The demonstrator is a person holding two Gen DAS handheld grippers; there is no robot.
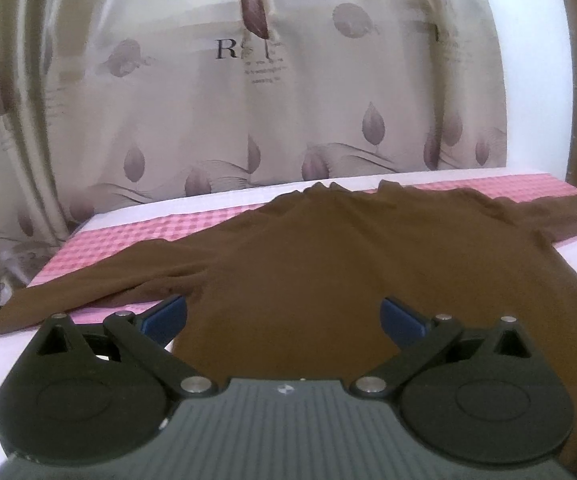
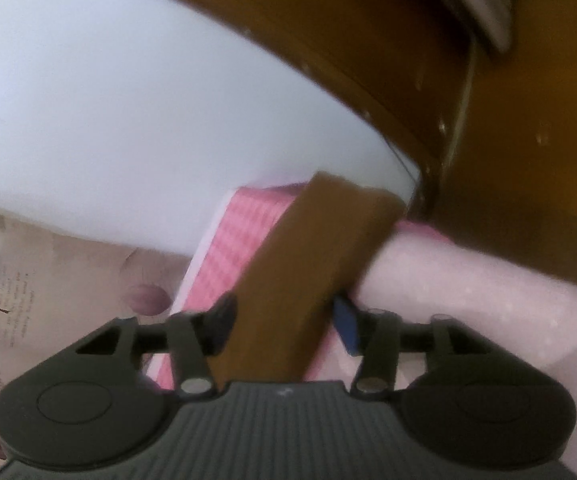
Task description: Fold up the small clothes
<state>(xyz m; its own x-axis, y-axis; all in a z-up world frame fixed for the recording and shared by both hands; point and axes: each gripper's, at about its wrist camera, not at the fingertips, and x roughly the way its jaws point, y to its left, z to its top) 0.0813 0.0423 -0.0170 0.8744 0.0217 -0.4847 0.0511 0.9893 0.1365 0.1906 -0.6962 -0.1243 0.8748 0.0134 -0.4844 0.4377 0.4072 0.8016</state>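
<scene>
Lying spread flat, the brown shirt (image 1: pixel 328 264) covers the pink checked cloth (image 1: pixel 136 236) on the tabletop (image 1: pixel 568 276), sleeves reaching toward 9 and 3 o'clock. The left tool (image 1: pixel 284 314) hangs wide open over its hem. The right tool (image 2: pixel 286 316) straddles a sleeve (image 2: pixel 308 264); blur hides whether it grips.

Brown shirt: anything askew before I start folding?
Yes. The brown shirt is not flat: its collar edge is bunched, and one sleeve runs past the pink checkered cloth between the open right gripper fingers.
</scene>
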